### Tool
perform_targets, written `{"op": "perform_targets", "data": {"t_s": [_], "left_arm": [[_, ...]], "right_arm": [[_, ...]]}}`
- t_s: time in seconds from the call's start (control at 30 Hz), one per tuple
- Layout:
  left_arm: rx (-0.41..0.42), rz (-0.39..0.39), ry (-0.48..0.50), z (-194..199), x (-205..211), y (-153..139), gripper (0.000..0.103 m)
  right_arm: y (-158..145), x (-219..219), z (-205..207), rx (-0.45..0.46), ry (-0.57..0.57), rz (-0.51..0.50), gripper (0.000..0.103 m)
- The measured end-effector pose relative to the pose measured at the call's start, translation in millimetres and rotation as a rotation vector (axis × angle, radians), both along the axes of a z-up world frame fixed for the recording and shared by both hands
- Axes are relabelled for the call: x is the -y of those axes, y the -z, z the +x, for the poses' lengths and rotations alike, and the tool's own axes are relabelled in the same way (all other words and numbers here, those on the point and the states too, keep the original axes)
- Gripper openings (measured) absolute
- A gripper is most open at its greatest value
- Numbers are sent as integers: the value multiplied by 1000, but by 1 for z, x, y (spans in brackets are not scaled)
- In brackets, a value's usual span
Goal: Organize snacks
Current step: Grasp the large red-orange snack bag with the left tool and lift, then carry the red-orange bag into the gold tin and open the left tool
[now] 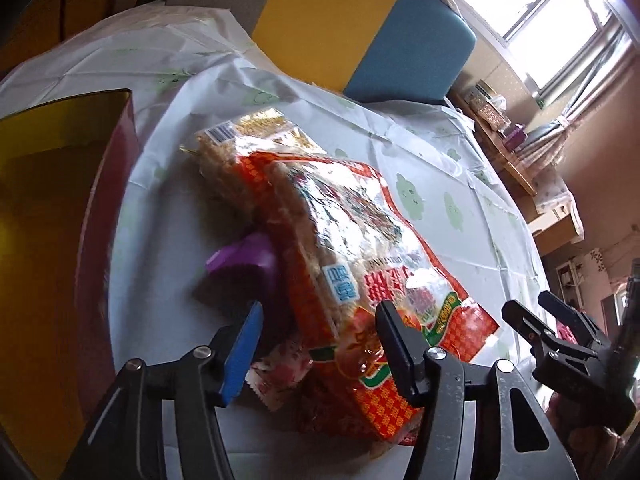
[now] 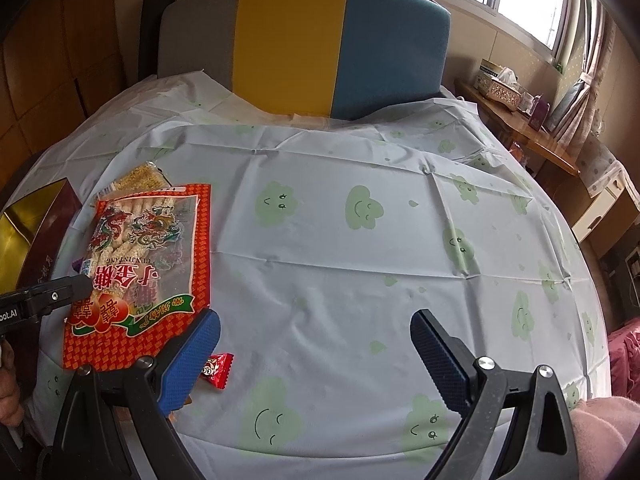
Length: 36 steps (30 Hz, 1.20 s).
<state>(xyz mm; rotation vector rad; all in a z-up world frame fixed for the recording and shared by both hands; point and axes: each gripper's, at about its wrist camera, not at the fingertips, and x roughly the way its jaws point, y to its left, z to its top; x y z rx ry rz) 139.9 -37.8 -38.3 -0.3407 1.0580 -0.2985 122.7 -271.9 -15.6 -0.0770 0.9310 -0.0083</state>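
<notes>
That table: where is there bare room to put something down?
The cloth is bare from the red bag across to the right edge and back to the chair. The left is crowded: bag, box, purple pack, small candy.

Snack bag [image 2: 140, 256] and gold box [image 2: 28, 232] crowd the table's [image 2: 360, 264] left side (candy [image 2: 216, 370] nearby); right side lies bare.

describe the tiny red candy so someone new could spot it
Start at the table with the cloud-print cloth, then find the big red snack bag at its left. The small red candy lies alone on the cloth beside that bag's near corner, far smaller than anything nearby.
</notes>
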Motion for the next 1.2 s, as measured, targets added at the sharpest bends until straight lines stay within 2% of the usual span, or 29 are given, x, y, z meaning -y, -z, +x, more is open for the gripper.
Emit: {"op": "perform_targets", "data": {"t_s": [0.2,0.37,0.5,0.53,0.57,0.63,0.7,0.77,0.9,1.1,1.2], "left_arm": [[3,-27,-45,-6,-12,0,64],[-6,-63,-9,-4,-4,5,62],[9,-45,15,3,10,4,63],[15,-47,14,5,12,5,62],[21,-54,16,6,12,4,50],[31,-50,26,8,14,0,45],[42,-58,51,8,16,-3,21],[76,4,51,6,21,-12,17],[156,64,67,-2,21,-31,12],[259,112,52,-11,4,-59,12],[310,129,31,-18,-10,-76,12]], "right_arm": [[0,2,0,-5,1,7,98],[2,-1,1,-14,-17,0,98],[3,-2,1,-19,-18,-1,98],[4,-2,2,-22,-17,0,98],[4,-2,2,-25,-17,2,98],[4,-3,1,-25,-20,-2,98],[5,-3,1,-25,-19,-7,98],[5,-2,1,-26,-20,-4,98],[5,-2,2,-28,-21,-11,98],[6,-3,2,-30,-24,-16,98],[6,-5,1,-32,-35,-20,93]]}}
